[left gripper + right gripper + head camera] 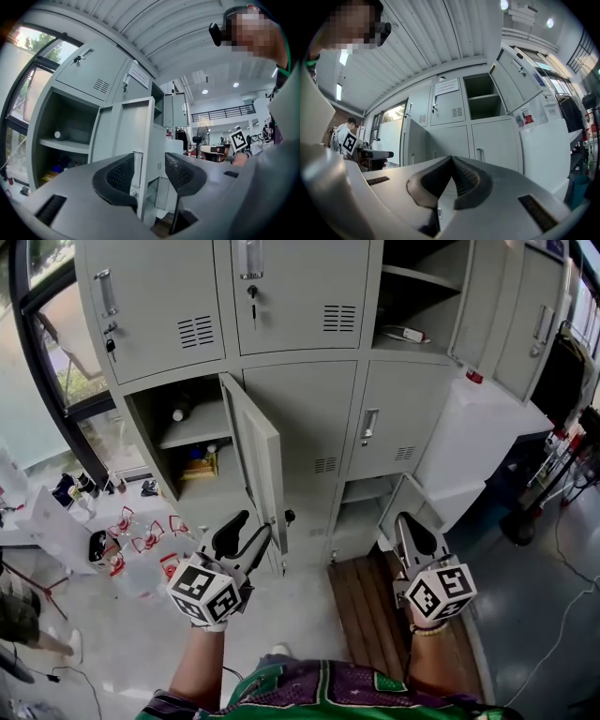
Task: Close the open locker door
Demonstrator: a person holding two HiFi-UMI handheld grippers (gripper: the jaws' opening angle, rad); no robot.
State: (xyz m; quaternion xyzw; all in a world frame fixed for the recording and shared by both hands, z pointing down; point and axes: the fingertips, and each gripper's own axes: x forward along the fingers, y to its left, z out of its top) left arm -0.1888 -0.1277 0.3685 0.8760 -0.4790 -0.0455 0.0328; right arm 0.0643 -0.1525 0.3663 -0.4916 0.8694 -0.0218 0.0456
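Its own view shows the left gripper (149, 172) spread, the edge of the open locker door (123, 133) between its jaws; the head view shows only nearness. The right gripper (451, 164), pressed together and empty, is farther right

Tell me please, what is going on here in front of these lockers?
A person stands before a bank of grey lockers with a gripper in each hand. The left gripper has its jaws apart, and the free edge of the open locker door stands between them, not clamped. The right gripper is shut and empty, off to the right of that door. The door is wide open and not yet closed.
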